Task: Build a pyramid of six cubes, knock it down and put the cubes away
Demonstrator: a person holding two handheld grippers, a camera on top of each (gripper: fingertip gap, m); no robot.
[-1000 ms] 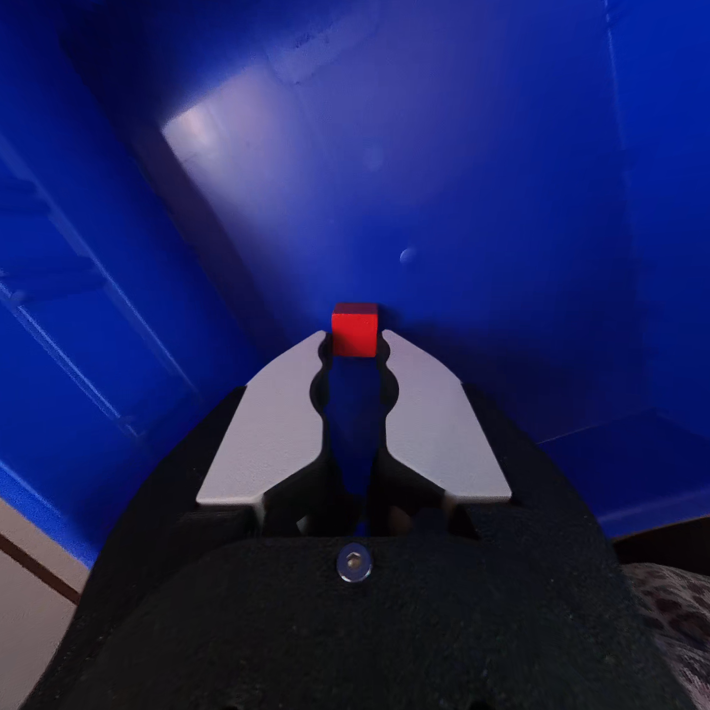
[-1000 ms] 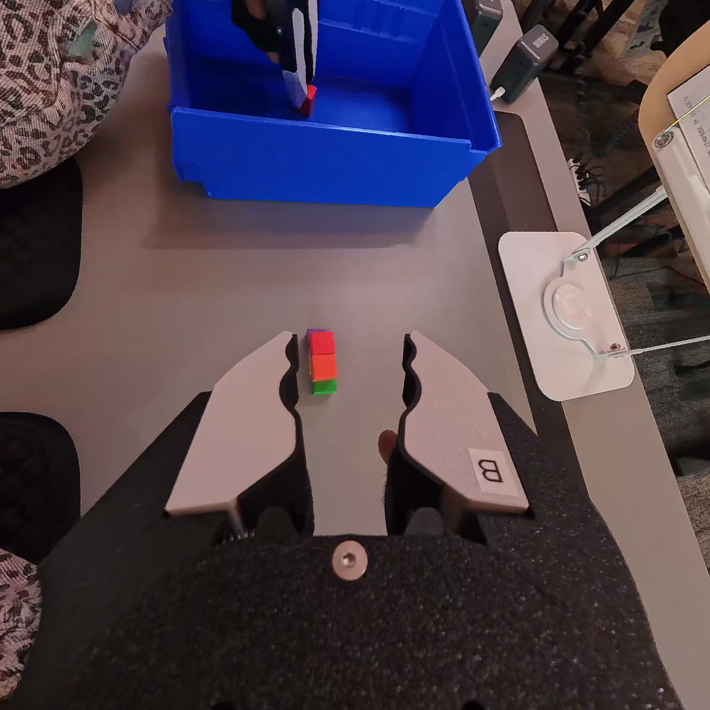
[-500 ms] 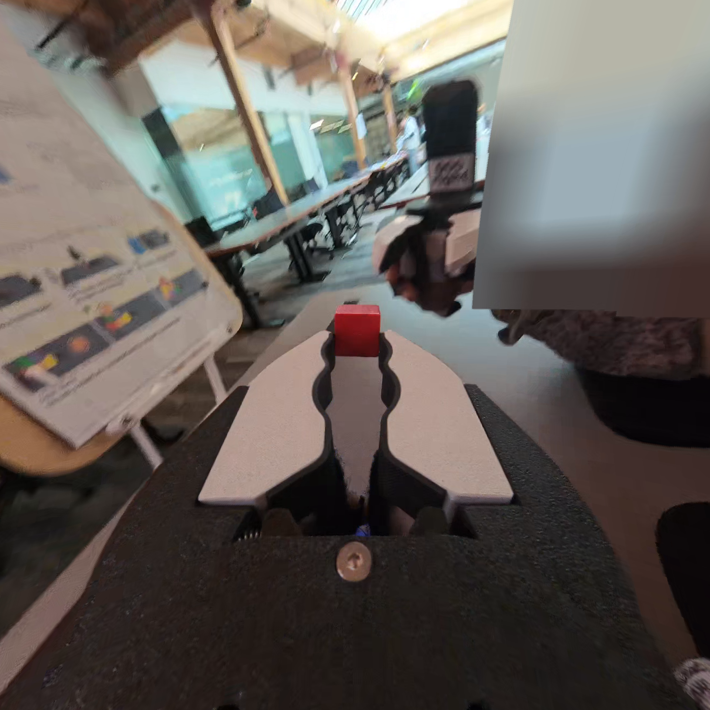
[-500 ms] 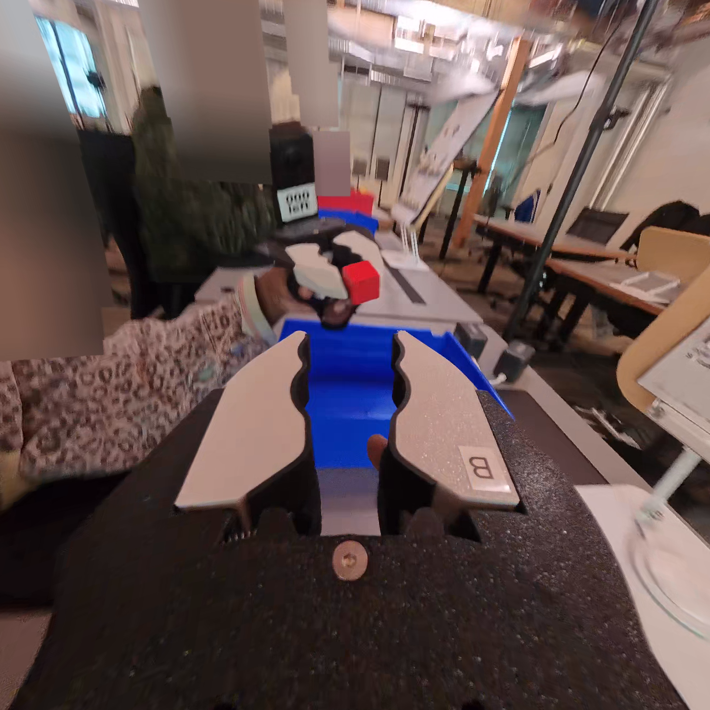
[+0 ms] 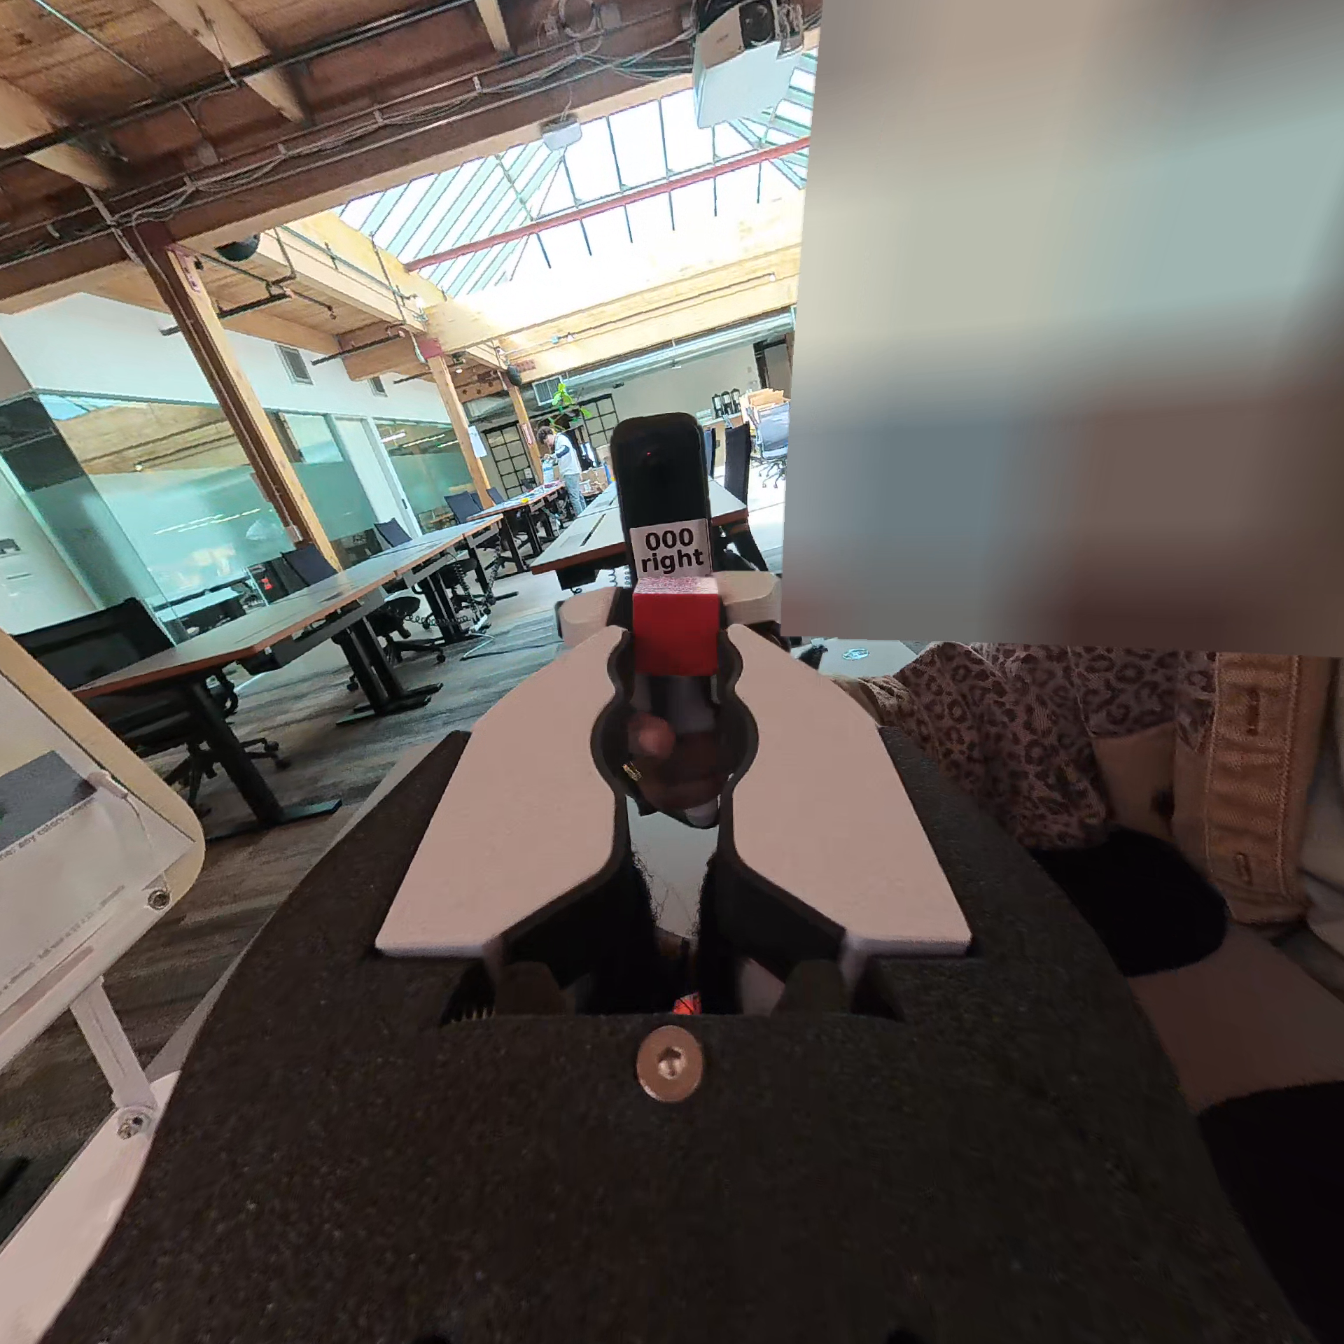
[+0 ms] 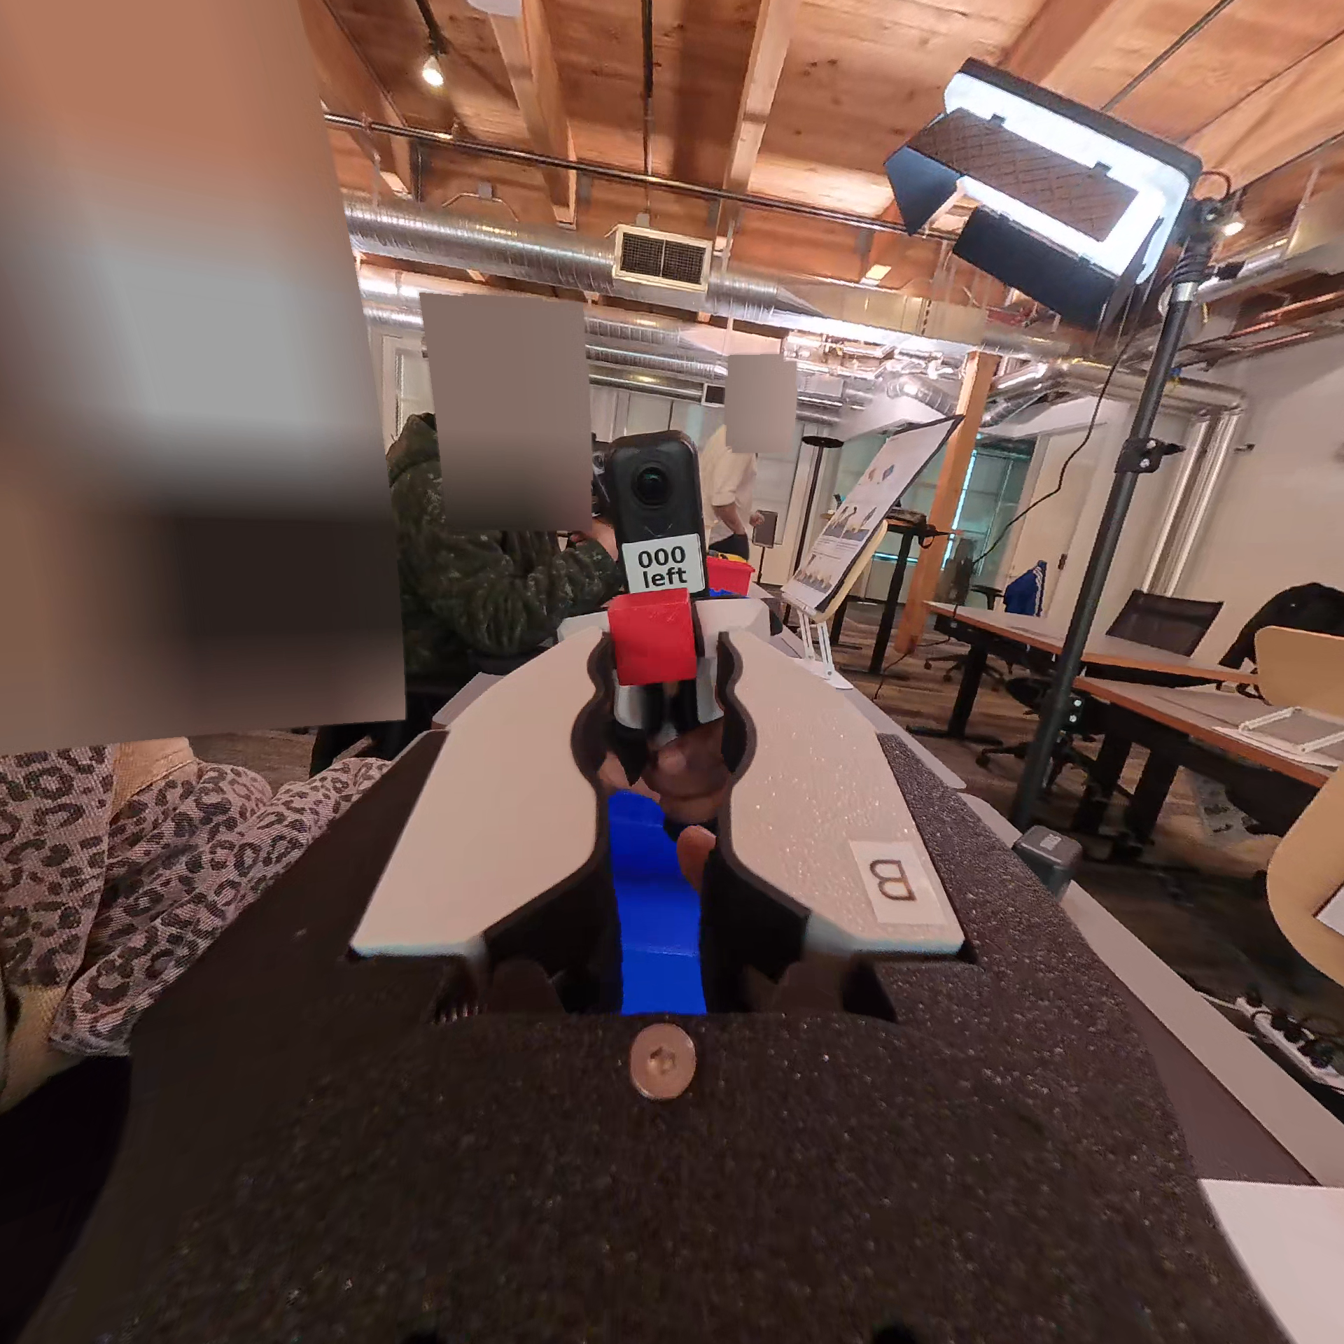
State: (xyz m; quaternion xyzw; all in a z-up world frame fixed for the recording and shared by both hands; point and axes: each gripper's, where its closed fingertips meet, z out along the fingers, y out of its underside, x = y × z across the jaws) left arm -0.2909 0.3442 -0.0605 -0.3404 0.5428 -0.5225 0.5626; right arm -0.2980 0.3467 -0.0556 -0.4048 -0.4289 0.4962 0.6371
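Left gripper (image 5: 675,640): I see its smooth pale-grey fingers (image 5: 531,785) with scalloped inner edges clamped on the red cube (image 5: 673,631), held raised at the tips.
Red cube: matte, sharp-edged; its lower part is hidden by the fingertips.
Right gripper (image 6: 660,658): it faces the cube from the other side, nose to nose with the left; its grainy fingers (image 6: 807,800) stand parted, gripping nothing.
Blue bin (image 6: 654,916): glossy plastic below the cube; I see only a strip between the right fingers.
Gripper bodies: rough black foam.
Other cubes: I cannot see them.
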